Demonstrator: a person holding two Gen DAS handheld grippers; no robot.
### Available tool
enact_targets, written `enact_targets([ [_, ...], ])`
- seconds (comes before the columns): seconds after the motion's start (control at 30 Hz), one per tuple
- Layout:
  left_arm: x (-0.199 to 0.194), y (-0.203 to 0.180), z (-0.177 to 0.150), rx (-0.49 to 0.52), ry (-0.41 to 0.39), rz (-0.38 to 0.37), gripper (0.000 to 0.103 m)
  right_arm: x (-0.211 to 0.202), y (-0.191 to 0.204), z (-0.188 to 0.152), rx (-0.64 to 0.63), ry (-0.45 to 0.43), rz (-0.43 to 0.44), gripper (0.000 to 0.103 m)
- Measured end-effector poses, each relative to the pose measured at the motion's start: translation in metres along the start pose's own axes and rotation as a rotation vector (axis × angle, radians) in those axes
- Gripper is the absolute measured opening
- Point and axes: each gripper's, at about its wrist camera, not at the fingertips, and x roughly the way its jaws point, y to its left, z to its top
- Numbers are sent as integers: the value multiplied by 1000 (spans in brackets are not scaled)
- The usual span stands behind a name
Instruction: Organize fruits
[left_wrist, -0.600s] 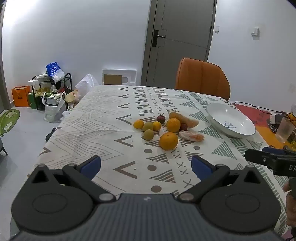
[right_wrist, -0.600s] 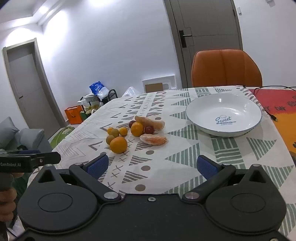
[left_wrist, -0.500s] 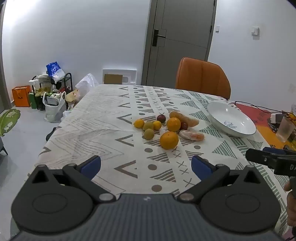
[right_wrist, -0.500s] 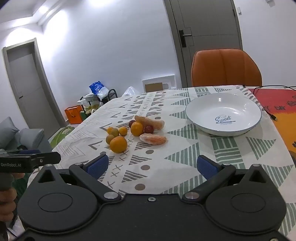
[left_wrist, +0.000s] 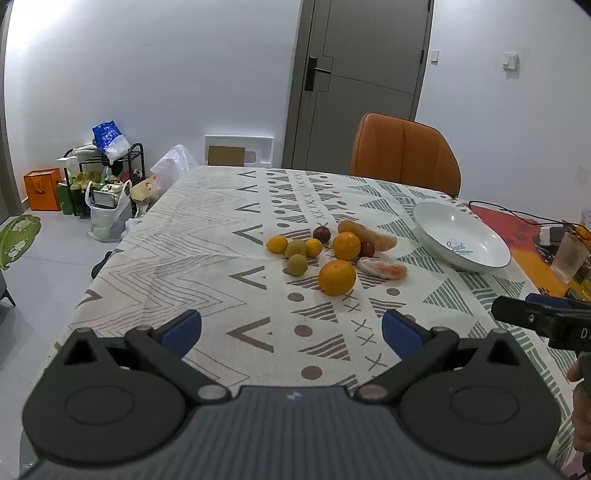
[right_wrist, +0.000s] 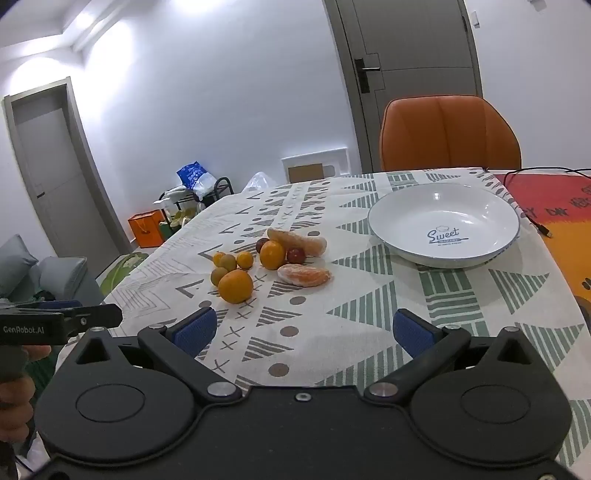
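Observation:
A cluster of fruit lies mid-table: a large orange, a second orange, a peeled citrus piece, small yellow and green fruits and dark red ones. A white bowl stands empty to the right of them. My left gripper is open and empty, short of the large orange. My right gripper is open and empty, short of the fruit and bowl.
The table carries a patterned cloth. An orange chair stands at the far side. A glass and cables lie at the right edge. Bags and a rack stand on the floor at left.
Both grippers have edged slightly towards the fruit; the fruit and bowl have not moved.

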Motion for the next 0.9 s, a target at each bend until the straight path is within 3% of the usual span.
enact_targets([
  [0.9,-6,5,2,-1,-7,4,103,0,4,-2,-8,6,9,103],
])
